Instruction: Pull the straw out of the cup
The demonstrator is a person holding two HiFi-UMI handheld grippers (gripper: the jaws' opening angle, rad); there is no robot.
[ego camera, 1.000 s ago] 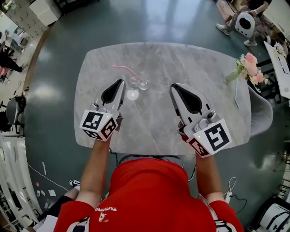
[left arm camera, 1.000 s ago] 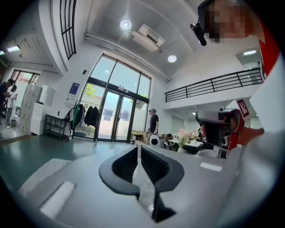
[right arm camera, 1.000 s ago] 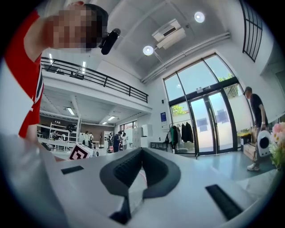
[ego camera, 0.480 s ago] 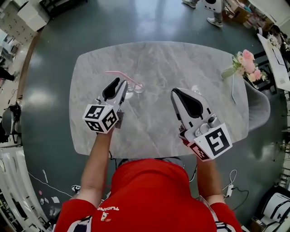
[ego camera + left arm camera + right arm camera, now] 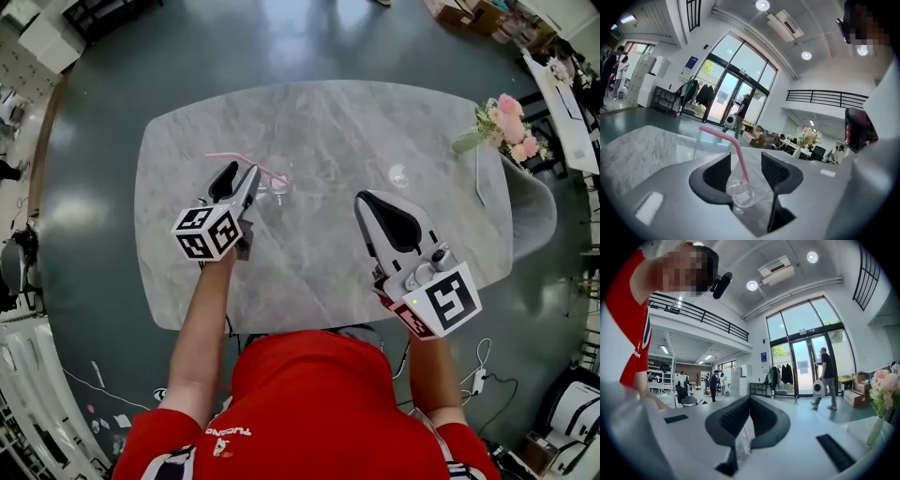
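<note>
A clear glass cup [image 5: 278, 176] stands on the grey marble table [image 5: 328, 262], with a pink bent straw [image 5: 234, 157] leaning out of it to the left. My left gripper [image 5: 240, 172] sits low, just short of the cup on its near left, and its jaws are opening. In the left gripper view the cup [image 5: 740, 192] and straw [image 5: 734, 146] show in the gap of the gripper [image 5: 746, 161]; the pads touch neither. My right gripper [image 5: 367, 199] hovers over the table's right half, apart from the cup. Its [image 5: 749, 400] tips meet, shut on nothing.
Pink flowers in a vase [image 5: 507, 127] stand at the table's far right edge, with a grey chair [image 5: 532, 220] beside it. The near table edge runs just ahead of the person's red shirt. People and furniture stand across the hall.
My left gripper has gone from shut to wide open and has sunk forward toward the cup. The right gripper has hardly moved. The cup and straw stand as before.
</note>
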